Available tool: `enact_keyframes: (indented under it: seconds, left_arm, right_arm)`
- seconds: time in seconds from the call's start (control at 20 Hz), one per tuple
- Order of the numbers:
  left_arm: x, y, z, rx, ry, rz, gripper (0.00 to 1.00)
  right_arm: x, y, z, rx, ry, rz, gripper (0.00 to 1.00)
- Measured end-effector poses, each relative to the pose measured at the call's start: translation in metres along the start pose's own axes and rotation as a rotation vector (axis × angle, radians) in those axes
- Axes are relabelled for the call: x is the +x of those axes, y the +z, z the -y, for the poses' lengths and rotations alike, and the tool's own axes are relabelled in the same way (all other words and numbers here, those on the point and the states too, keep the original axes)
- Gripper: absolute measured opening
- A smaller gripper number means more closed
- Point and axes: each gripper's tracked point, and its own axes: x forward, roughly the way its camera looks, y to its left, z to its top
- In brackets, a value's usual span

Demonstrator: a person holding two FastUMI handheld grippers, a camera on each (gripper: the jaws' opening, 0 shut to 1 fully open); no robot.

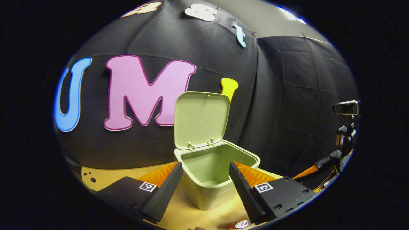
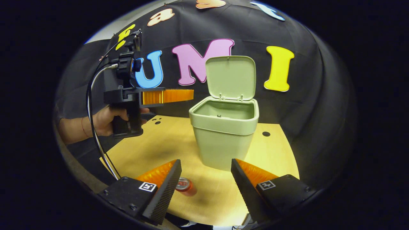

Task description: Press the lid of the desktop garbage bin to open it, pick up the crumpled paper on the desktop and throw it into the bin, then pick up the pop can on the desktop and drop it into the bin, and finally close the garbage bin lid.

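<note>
While the lid (image 2: 230, 77) of the garbage bin (image 2: 223, 134) is seen raised upright on its hinge, the opening step is judged done. The bin is set toward the back of the wooden desktop (image 2: 153, 150), mouth open; what can be seen of its interior in the left gripper view appears bare, though the bottom is only partly shown, so whether the crumpled paper has been dropped in cannot be told. The pop can (image 2: 184, 186) is found upright on the desktop, near the front edge, just beside the left finger of the right gripper (image 2: 204, 179) and well apart from the bin; its removal is judged outstanding, as is the closing of the lid. The right gripper is held spread, with nothing between its fingers. The left gripper (image 1: 206, 182) is likewise held spread and empty, poised over the near rim of the bin; in the right gripper view it is seen at the bin's left, carried by a hand (image 2: 105, 123).
</note>
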Motion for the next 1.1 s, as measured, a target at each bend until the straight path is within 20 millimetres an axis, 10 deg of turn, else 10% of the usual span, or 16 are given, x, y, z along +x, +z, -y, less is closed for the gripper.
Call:
enact_keyframes:
  seconds: [1.1]
  left_arm:
    - [-0.158,-0.047,-0.088,-0.153,0.384,-0.03,0.95]
  right_arm:
    - [0.06,-0.115,-0.057,-0.286,0.311,-0.33,0.99]
